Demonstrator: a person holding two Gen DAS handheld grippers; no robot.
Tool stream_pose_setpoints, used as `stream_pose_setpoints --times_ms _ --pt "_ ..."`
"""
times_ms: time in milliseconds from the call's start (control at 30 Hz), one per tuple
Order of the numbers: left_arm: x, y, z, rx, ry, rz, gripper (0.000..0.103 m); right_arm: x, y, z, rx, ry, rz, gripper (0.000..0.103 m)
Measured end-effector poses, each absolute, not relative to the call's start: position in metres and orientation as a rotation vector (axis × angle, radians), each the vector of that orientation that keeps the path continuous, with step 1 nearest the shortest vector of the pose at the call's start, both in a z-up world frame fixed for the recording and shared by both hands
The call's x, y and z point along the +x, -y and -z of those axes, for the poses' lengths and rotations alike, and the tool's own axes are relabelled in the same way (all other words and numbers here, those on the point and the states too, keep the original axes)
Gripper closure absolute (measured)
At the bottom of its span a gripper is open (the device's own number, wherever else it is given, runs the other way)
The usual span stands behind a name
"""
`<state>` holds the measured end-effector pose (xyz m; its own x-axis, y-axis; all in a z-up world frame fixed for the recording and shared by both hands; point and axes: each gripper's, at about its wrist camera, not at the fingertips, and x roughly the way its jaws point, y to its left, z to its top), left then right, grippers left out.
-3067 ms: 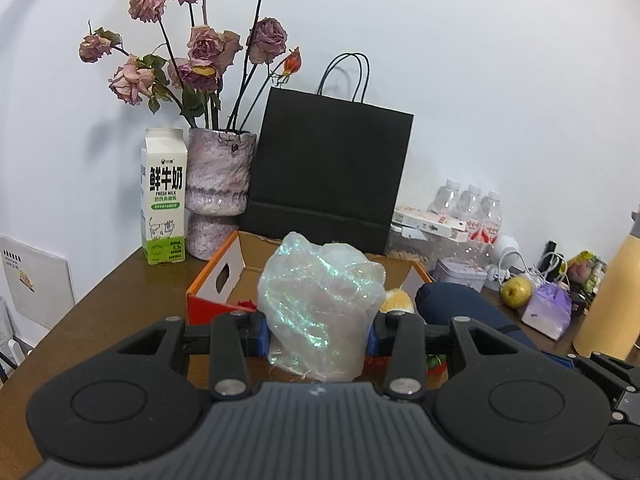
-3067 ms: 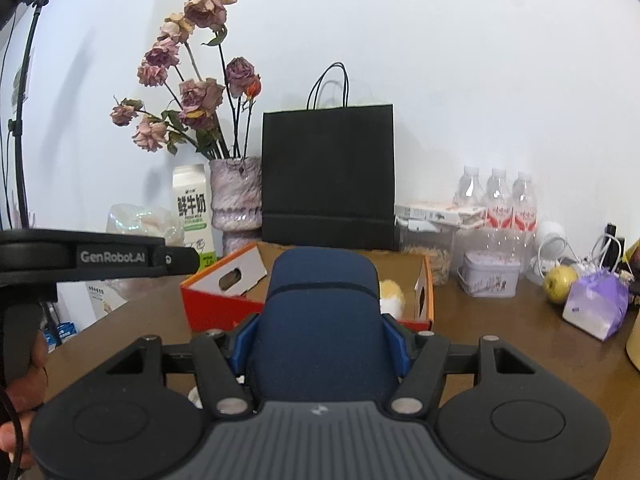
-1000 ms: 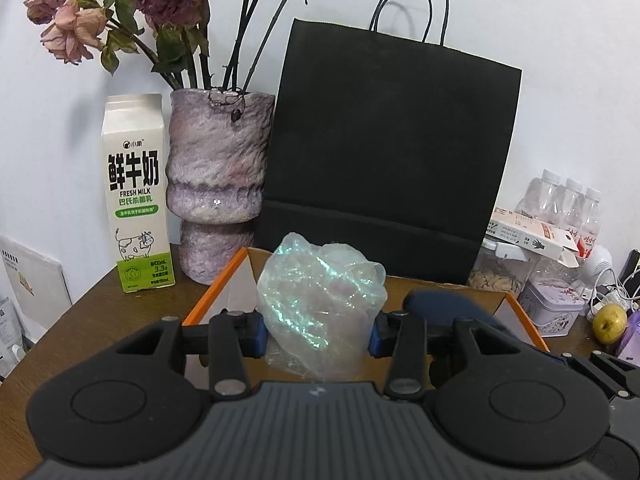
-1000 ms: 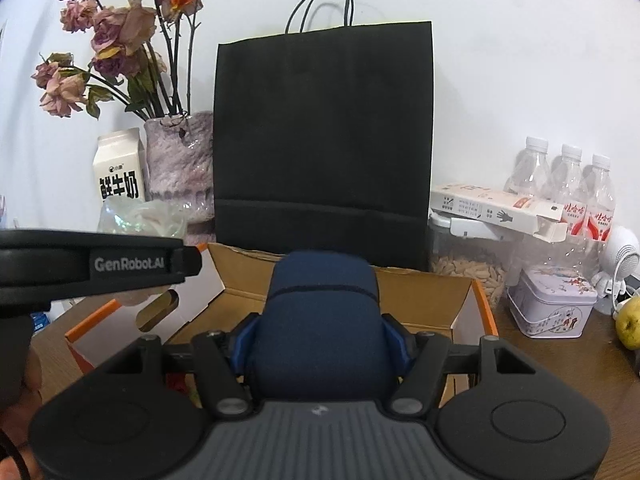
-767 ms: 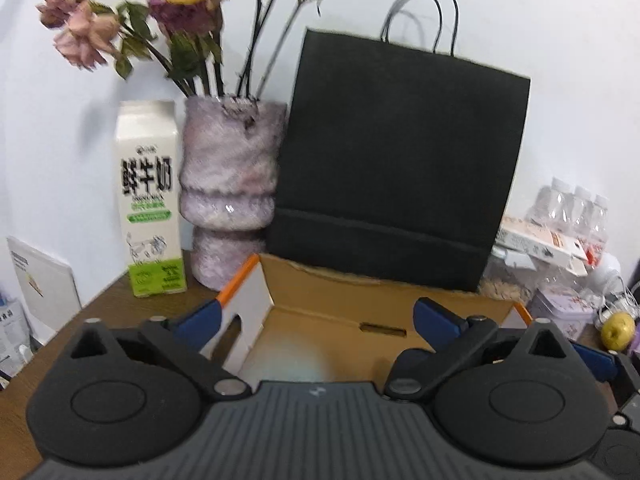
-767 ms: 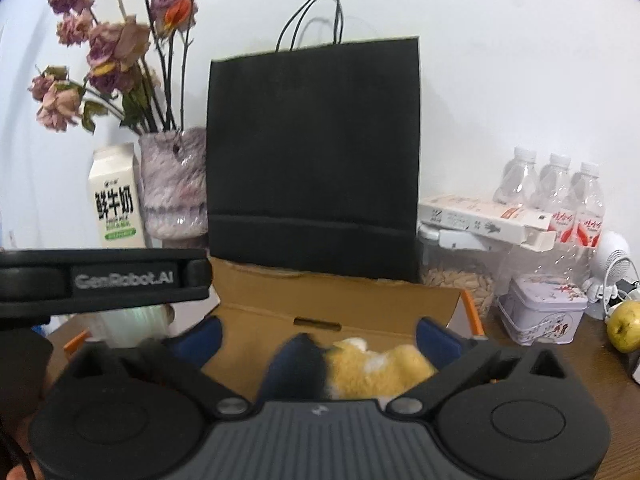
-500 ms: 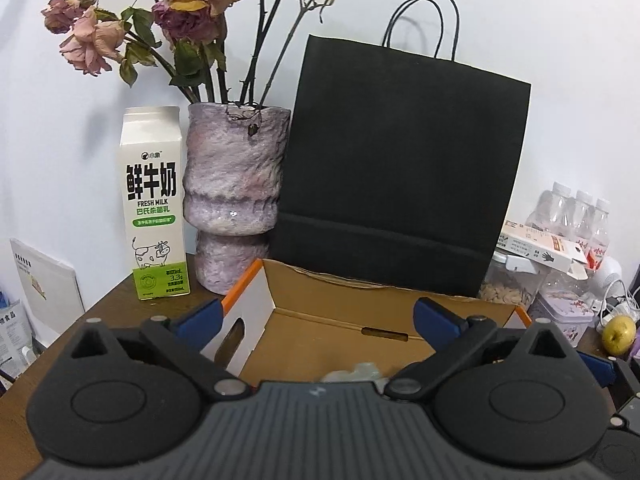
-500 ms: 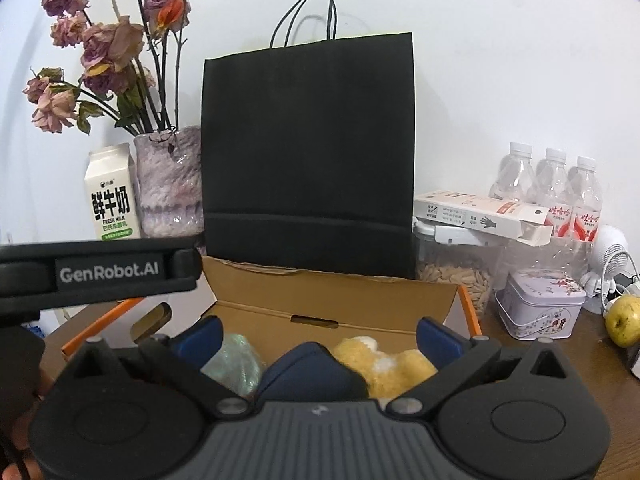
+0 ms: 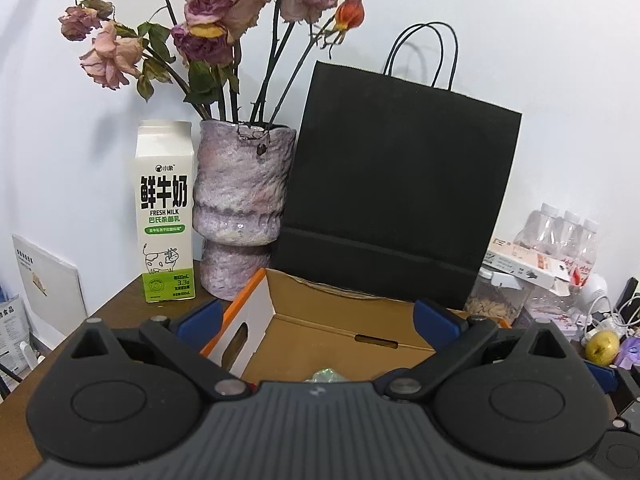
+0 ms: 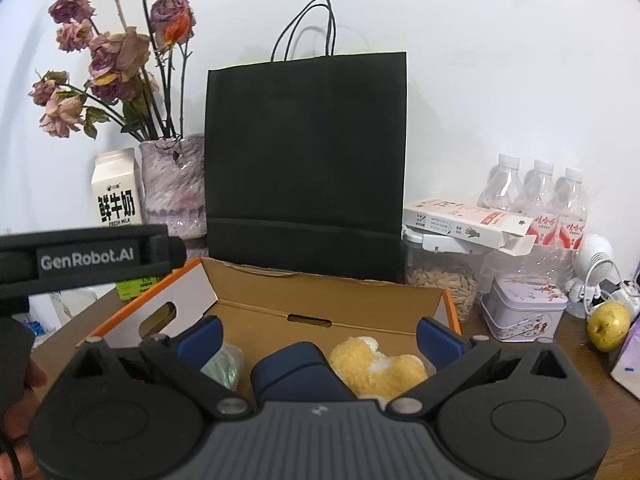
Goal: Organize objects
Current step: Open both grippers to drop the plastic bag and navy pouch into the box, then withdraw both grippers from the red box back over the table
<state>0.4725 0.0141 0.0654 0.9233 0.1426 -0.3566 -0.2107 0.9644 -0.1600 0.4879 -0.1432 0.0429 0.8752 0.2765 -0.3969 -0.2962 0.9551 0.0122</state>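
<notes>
An open cardboard box [image 10: 328, 300] with orange edges stands on the brown table. Inside it lie a dark blue case [image 10: 296, 372], a yellow plush toy [image 10: 376, 368] and a crumpled iridescent plastic bag [image 10: 224, 364]. My right gripper [image 10: 318, 334] hangs open above the box, its blue pads [image 10: 434, 336] apart, nothing between them. In the left wrist view my left gripper [image 9: 316, 318] is open over the same box [image 9: 320, 328]; only a scrap of the plastic bag [image 9: 326, 375] peeks over the gripper body. The left gripper's body [image 10: 88, 256] shows at the left of the right wrist view.
Behind the box stand a black paper bag [image 9: 396, 184], a purple vase [image 9: 240, 208] of dried roses and a milk carton [image 9: 166, 212]. To the right are water bottles [image 10: 536, 188], a jar of seeds [image 10: 440, 280], a small tin [image 10: 524, 308] and a yellow-green fruit [image 10: 608, 326].
Both grippers opened and let go: the plastic bag and the blue case dropped into the box. Both grippers then rose slightly above the box.
</notes>
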Motion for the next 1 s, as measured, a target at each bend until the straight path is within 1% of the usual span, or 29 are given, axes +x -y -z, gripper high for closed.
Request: stream_pose_setpoints --times_ms 200,600,1000 --pt "0.45 -0.015 -0.073 -0.205 -0.332 -0.176 0.0 0.471 0.152 -0.049 -0.035 -0.413 -0.303 0.0" --pt "0.4 -0.007 -0.08 -0.198 -0.314 -0.162 0.0 0.421 0.166 -0.062 -0.053 -0.36 -0.316 0.0" --pt "0.344 -0.002 -0.074 -0.166 -0.311 -0.142 0.0 0.367 0.181 -0.054 -0.08 -0.367 -0.314 0.0"
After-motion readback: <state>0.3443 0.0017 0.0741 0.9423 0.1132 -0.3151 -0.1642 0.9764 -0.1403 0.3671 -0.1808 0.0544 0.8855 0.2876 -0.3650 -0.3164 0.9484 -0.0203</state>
